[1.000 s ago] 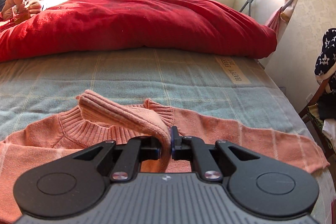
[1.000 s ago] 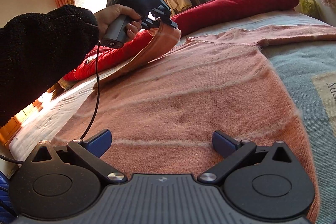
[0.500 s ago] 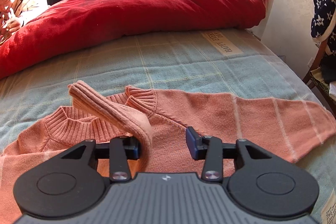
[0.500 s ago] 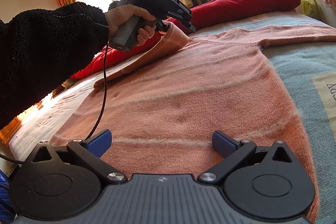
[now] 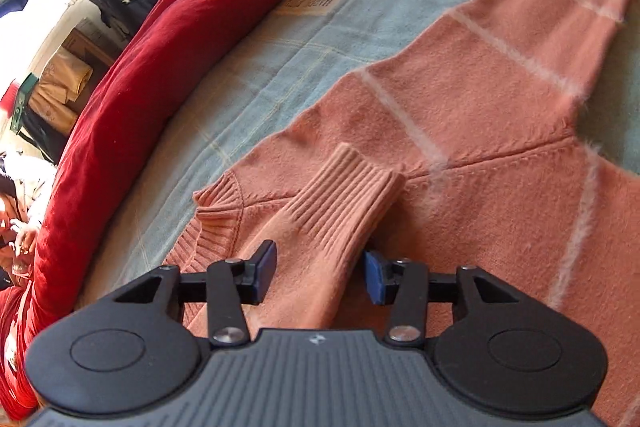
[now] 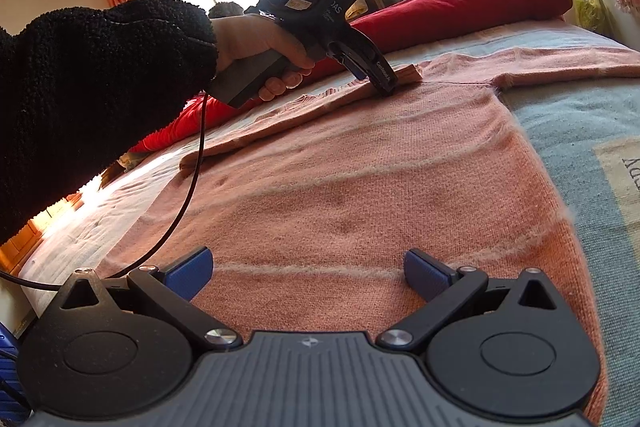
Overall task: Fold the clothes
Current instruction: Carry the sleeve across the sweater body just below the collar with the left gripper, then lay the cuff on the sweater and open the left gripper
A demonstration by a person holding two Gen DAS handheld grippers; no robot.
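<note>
The sweater (image 6: 360, 187) lies spread flat on the bed (image 5: 248, 67), body down and collar toward the red quilt (image 5: 180, 27); one sleeve (image 5: 332, 227) is folded in across the chest, its ribbed cuff resting near the far shoulder seam; the other sleeve (image 5: 520, 27) stretches straight out over the blue blanket. The left tongs (image 5: 320, 271) straddle the folded sleeve with their pads apart, released, no cloth pinched; the right tongs (image 6: 308, 267) hover spread wide above the hem, holding nothing. The risk, as I judge it, sits with that loose sleeve; if a pad snags the fuzzy knit as the left tongs lift away, the sleeve could drag off the chest and undo the fold; a tug at the hem could also rumple the body.
</note>
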